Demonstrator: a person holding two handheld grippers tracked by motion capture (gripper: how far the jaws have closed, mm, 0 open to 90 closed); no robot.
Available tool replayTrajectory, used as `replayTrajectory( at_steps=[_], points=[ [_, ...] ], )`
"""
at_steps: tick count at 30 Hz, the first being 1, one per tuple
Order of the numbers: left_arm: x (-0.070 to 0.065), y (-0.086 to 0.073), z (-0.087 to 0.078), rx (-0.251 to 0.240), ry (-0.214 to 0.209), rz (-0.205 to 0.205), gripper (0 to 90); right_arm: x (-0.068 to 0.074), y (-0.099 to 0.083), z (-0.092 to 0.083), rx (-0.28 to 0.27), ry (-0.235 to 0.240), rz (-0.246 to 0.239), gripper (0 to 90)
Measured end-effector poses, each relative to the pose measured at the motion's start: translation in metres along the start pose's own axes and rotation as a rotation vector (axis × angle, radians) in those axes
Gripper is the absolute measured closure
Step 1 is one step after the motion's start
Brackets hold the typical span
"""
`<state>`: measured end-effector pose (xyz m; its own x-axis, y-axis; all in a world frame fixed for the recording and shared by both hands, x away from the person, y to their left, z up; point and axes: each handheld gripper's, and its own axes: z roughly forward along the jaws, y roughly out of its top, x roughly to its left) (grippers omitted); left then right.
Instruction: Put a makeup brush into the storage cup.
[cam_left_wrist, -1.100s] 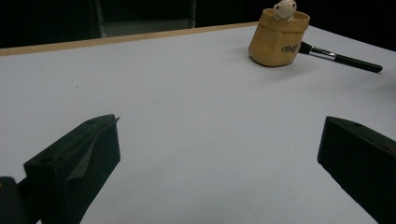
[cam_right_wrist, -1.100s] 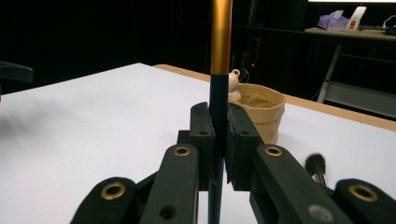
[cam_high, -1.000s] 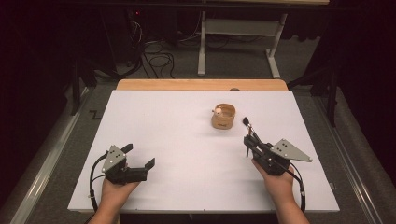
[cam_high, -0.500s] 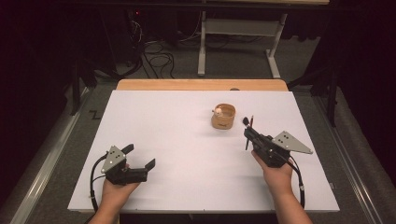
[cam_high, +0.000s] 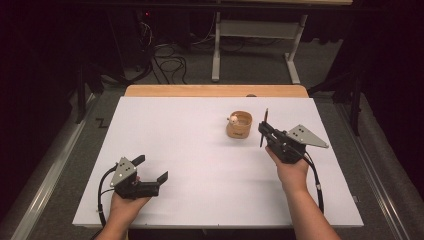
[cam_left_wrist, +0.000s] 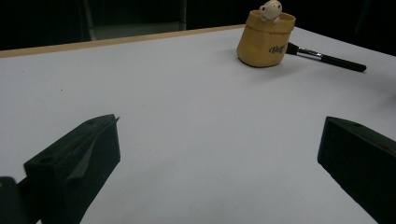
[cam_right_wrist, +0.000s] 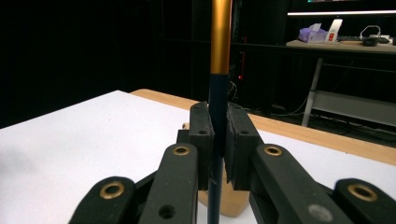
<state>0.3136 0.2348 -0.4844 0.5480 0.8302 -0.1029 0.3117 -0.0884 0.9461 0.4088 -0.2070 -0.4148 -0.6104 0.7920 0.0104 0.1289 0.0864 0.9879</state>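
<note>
Brush (cam_right_wrist: 219, 70) handle stands between the two pads of the right gripper (cam_high: 263, 131), which are clamped tight on its dark shaft; in the right gripper view the shaft runs straight up through the narrow gap, dark below and gold above, with the upper end out of frame. From the high view the brush (cam_high: 264, 126) shows as a thin dark stick held at the gripper's tip, above the white table (cam_high: 170, 130), just to the right of the tan cup (cam_high: 240, 125). The left gripper view shows the brush (cam_left_wrist: 327, 58) reaching out from behind the cup (cam_left_wrist: 264, 39), its bristle end closest to the cup, and a small pale figure (cam_left_wrist: 271, 9) sits at the cup's rim. The left gripper (cam_high: 150, 172) rests low near the front left of the table with its jaws wide apart and nothing between them.

Compared with a second ago, the right hand has carried the brush farther up the table and a little off the surface, so that it now stands level with the cup instead of nearer the person. The left hand has kept its place, and the cup has not shifted.
</note>
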Motion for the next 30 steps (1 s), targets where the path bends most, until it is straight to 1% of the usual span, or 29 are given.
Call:
replayTrajectory(
  at_steps=[1, 2, 7, 10, 15, 17, 18, 24, 25, 26, 27, 30],
  points=[
    [0.000, 0.000, 0.000, -0.003, 0.001, -0.004, 0.3, 0.000, 0.000, 0.002, 0.002, -0.003, 0.004, 84.1],
    [0.000, 0.000, 0.000, -0.004, 0.002, -0.004, 0.3, -0.001, 0.001, 0.005, 0.002, -0.005, -0.003, 84.1],
    [-0.001, 0.000, 0.000, -0.004, 0.000, -0.002, 0.3, -0.002, 0.001, 0.016, 0.019, -0.013, -0.002, 84.1],
    [-0.001, 0.000, 0.000, -0.004, -0.001, -0.003, 0.3, -0.003, 0.001, 0.023, 0.026, -0.014, -0.009, 84.1],
    [0.000, 0.000, -0.002, -0.009, -0.001, -0.002, 0.3, -0.007, 0.003, 0.031, 0.031, -0.022, -0.001, 84.1],
    [0.000, 0.000, -0.002, -0.008, -0.003, -0.002, 0.3, -0.008, 0.005, 0.034, 0.036, -0.029, 0.004, 84.1],
    [0.001, 0.000, -0.002, -0.008, -0.004, -0.002, 0.3, -0.009, 0.006, 0.036, 0.034, -0.031, -0.003, 84.1],
    [0.001, 0.000, -0.002, -0.010, -0.005, -0.006, 0.3, -0.011, 0.013, 0.046, 0.035, -0.038, -0.008, 84.1],
    [0.001, 0.000, -0.002, -0.010, -0.006, -0.007, 0.3, -0.011, 0.014, 0.048, 0.036, -0.041, 0.001, 84.1],
    [0.001, 0.000, -0.003, -0.011, -0.006, -0.008, 0.3, -0.012, 0.015, 0.050, 0.029, -0.037, -0.001, 84.1],
    [0.002, 0.000, -0.003, -0.011, -0.006, -0.009, 0.3, -0.012, 0.016, 0.051, 0.032, -0.039, 0.005, 84.1],
    [0.002, 0.000, -0.004, -0.012, -0.007, -0.012, 0.4, -0.012, 0.018, 0.057, 0.036, -0.042, 0.005, 84.1]
  ],
)
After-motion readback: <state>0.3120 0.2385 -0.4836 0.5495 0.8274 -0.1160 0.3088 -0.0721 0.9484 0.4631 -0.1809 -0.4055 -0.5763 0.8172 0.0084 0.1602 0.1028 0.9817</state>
